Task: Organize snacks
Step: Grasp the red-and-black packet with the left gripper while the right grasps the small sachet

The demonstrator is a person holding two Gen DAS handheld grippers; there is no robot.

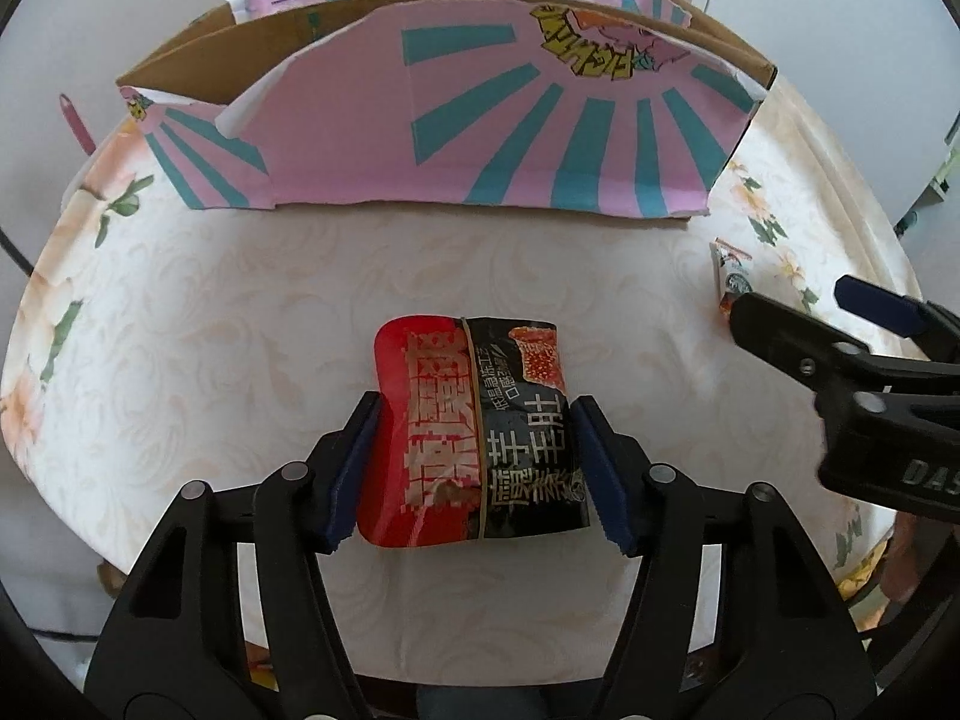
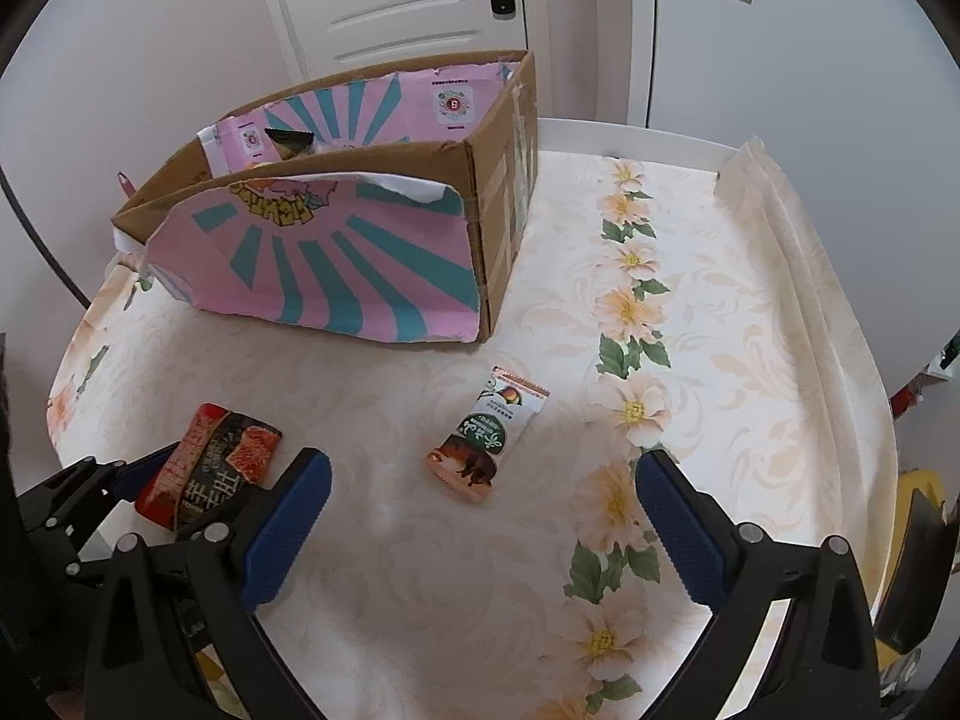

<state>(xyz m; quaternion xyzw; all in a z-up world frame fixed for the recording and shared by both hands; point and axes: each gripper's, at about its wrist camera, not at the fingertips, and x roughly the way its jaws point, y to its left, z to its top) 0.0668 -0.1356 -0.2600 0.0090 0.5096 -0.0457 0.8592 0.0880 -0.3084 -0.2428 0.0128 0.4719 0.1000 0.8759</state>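
Note:
A red and black snack packet (image 1: pixel 474 432) lies on the floral tablecloth (image 1: pixel 180 312) in front of the box. My left gripper (image 1: pixel 477 456) has a blue pad against each long side of it, and the packet bows up slightly. A small white and green snack packet (image 2: pixel 480 444) lies flat to its right. My right gripper (image 2: pixel 480 465) hangs over that packet with its jaws wide and touches nothing. The cardboard box (image 2: pixel 336 264), lined pink and teal, stands at the back with some snacks (image 2: pixel 288 144) inside. In the left wrist view the right gripper (image 1: pixel 789 300) shows at the right edge.
The box's front flap (image 1: pixel 480 120) folds down toward me. A pink stick-like object (image 1: pixel 75 123) pokes up left of the box. The table edge (image 2: pixel 840 360) runs along the right, and a white door (image 2: pixel 420 0) stands behind.

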